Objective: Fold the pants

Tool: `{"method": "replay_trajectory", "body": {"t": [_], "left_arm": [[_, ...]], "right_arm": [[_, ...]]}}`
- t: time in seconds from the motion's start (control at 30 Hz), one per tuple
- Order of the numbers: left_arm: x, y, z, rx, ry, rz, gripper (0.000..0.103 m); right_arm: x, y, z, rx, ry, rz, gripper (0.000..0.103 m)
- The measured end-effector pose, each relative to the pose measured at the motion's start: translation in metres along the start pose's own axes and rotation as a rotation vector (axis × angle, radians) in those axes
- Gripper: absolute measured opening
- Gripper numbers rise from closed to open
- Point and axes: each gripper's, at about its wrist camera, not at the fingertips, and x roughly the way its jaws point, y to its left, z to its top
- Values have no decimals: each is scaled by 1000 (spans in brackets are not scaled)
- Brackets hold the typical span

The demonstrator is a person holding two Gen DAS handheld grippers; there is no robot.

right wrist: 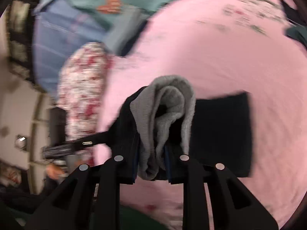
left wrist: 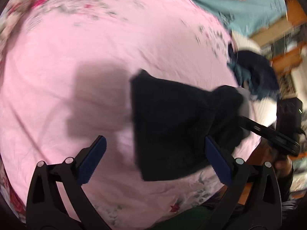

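Left wrist view first: we are looking down on a pink bedsheet [left wrist: 76, 57] spread over a bed, with the pants [left wrist: 168, 126], a dark folded bundle, lifted partly off it toward the right. Our left gripper [left wrist: 155, 161] is standing wide, its blue pads [left wrist: 92, 159] clear of the cloth on one side and only overlapping the bundle's edge in the picture on the other; we are judging that nothing is pinched here. At the far right, the right gripper [left wrist: 247, 122] is reaching into the bunched end of the fabric. A heap of other dark clothes [left wrist: 255, 74] is lying at the bed's edge.

Right wrist view next: we are seeing the right gripper [right wrist: 151, 163] narrowed onto a wad of cloth, a grey knit lining [right wrist: 168, 115] rolled outward with black fabric beside it, both squeezed between the pads. The rest of the pants [right wrist: 220, 132] is trailing flat and dark on the pink bedsheet [right wrist: 230, 57] behind. A floral pillow [right wrist: 84, 88] is lying to the left.

We are reading the garment as soft, thick and light: it is sagging freely from the one hold, so it will be drooping and unfolding unless supported at two points. The knit looks grippy, not slippery. We are thinking that the free corner of the flat end suits the open left gripper best.
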Motion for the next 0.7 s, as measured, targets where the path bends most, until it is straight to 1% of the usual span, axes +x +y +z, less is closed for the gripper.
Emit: {"method": "replay_trajectory", "body": {"t": [0.03,0.07,0.1,0.13,0.17,0.2,0.23,0.3,0.33,0.37,0.43,0.5,0.53,0.6,0.63,0.67,0.7], "left_arm": [[4,-10,1,31,-2,47,101],[7,-21,2,74,-9,84,101],[7,-31,3,116,-11,89,101],[5,-35,5,134,-11,80,101],[1,-39,6,145,-13,74,101],[-1,-39,7,144,-20,85,101],[-1,-38,9,135,-23,100,101],[3,-28,11,106,-18,154,101],[8,-23,11,84,-6,198,101],[11,-18,9,70,7,220,101],[20,-12,3,55,42,231,101],[27,-12,0,56,58,234,101],[32,-12,-2,62,67,245,101],[37,-15,-4,72,81,255,101],[39,-16,-5,79,86,252,101],[40,-17,-6,87,89,250,101],[41,-18,-6,91,91,251,101]], "right_arm": [[7,-12,-3,-5,-1,-49,23],[20,-32,-8,13,9,-170,23],[31,-49,-11,47,31,-240,23],[37,-63,-14,93,30,-221,23],[36,-70,-16,134,9,-174,23],[34,-65,-15,118,7,-181,23],[33,-56,-15,74,6,-199,23],[29,-48,-14,31,15,-212,23],[23,-44,-12,20,11,-209,23],[20,-44,-10,17,2,-208,23],[3,-41,-4,-4,-25,-246,23],[-16,-41,0,-18,-62,-275,23],[-20,-46,6,-13,-67,-282,23],[-12,-61,10,25,-47,-326,25],[-9,-67,9,62,-38,-293,25],[-5,-67,10,81,-40,-252,26],[-3,-66,10,97,-51,-203,45]]}}
